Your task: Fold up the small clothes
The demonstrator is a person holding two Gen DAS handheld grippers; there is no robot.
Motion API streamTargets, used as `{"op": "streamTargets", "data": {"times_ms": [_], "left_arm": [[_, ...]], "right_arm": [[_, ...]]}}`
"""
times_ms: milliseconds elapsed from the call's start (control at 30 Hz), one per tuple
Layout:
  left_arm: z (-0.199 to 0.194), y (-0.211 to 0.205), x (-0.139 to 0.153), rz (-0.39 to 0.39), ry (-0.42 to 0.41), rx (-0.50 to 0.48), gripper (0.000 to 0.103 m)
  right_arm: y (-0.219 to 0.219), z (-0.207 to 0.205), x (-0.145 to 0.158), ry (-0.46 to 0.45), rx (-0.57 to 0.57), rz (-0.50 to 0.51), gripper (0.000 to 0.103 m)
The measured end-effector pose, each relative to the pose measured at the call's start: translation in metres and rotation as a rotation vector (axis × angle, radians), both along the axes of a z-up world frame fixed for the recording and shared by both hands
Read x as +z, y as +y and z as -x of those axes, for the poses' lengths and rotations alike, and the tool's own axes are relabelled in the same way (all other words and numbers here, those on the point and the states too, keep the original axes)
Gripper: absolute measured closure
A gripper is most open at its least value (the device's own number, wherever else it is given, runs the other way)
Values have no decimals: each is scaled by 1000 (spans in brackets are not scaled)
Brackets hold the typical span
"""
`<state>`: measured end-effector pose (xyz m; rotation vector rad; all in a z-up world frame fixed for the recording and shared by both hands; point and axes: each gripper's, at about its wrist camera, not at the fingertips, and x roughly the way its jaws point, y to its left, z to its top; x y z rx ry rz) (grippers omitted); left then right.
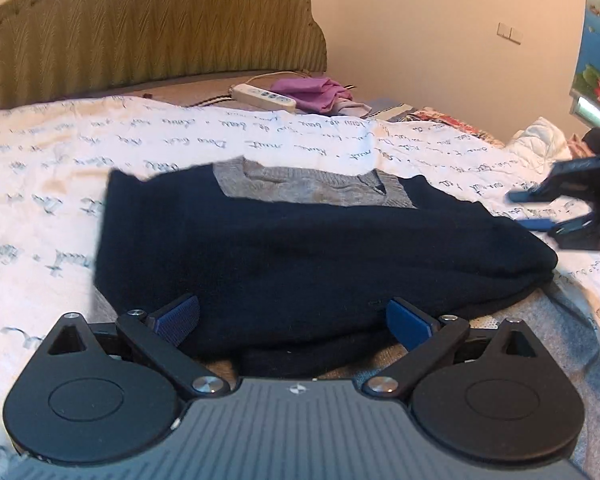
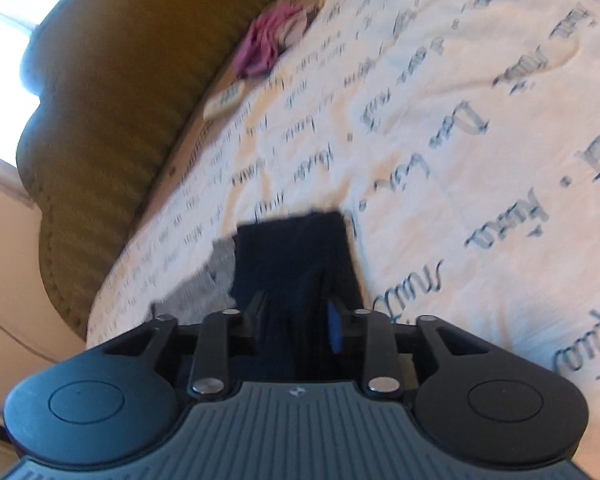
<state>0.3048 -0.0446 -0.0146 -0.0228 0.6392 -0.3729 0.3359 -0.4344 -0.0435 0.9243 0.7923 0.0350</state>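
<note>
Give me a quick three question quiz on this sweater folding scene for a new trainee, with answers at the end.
1. True or false: the left gripper has its jaws spread wide.
2. Which colour is the neck panel of the navy sweater? A) red B) grey C) green
3. What white item lies beside the purple cloth near the headboard?

Key: 1 true. 2 B. 3 the power strip.

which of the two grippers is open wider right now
The left gripper: its blue pads are spread wide over the navy sweater. The right gripper has a much narrower gap between its fingers, empty in the left wrist view.
</note>
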Motion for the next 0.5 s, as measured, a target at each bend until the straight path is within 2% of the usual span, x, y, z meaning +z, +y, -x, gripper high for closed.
{"op": "streamTargets", "data": {"times_ms": [67, 200, 300, 367, 400, 433, 500], "left_arm": [[4, 2, 10, -4, -25, -2, 4], [-8, 2, 23, 20, -11, 53, 3], [-26, -3, 18, 13, 41, 56, 3], [-40, -7, 5, -44, 103, 73, 4], [-42, -9, -2, -81, 103, 66, 0], [-40, -11, -5, -100, 73, 49, 1], [-41, -9, -7, -92, 82, 51, 1]], "right_arm": [[2, 12, 19, -74, 1, 63, 63], [42, 22, 36, -124, 166, 214, 61], [71, 19, 26, -111, 279, 280, 61], [81, 14, 13, -63, 302, 344, 63], [83, 11, 6, -43, 306, 376, 63], [81, 12, 1, -47, 311, 379, 63], [74, 17, -3, -66, 304, 342, 64]]}}
